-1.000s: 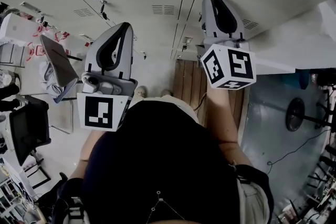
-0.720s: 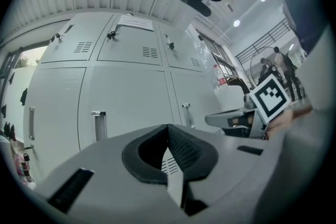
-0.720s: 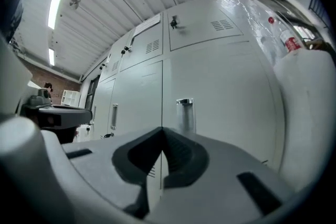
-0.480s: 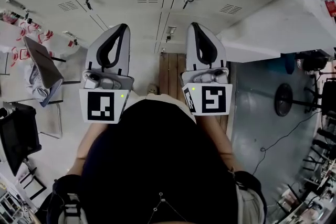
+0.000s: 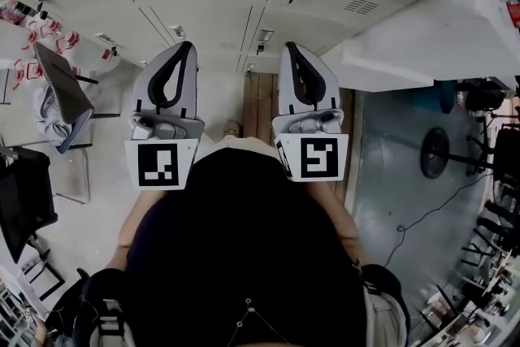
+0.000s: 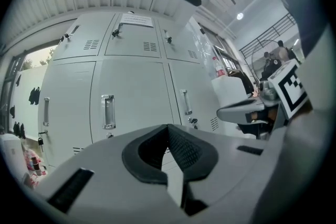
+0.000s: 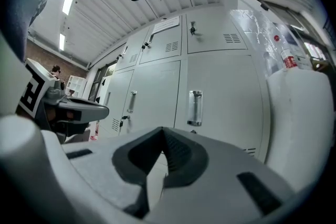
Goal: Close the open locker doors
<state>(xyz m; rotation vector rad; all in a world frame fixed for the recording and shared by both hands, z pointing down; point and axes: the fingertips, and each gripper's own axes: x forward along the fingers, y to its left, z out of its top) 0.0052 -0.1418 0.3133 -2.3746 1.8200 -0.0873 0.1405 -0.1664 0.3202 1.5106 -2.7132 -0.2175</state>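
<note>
While left gripper (image 5: 188, 45) hovers, right gripper (image 5: 289, 47) pinched (empty).

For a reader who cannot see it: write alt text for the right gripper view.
The right gripper, jaws shut on nothing, points at a wall of grey lockers whose visible doors are all closed. The left gripper shows at the left edge.
</note>
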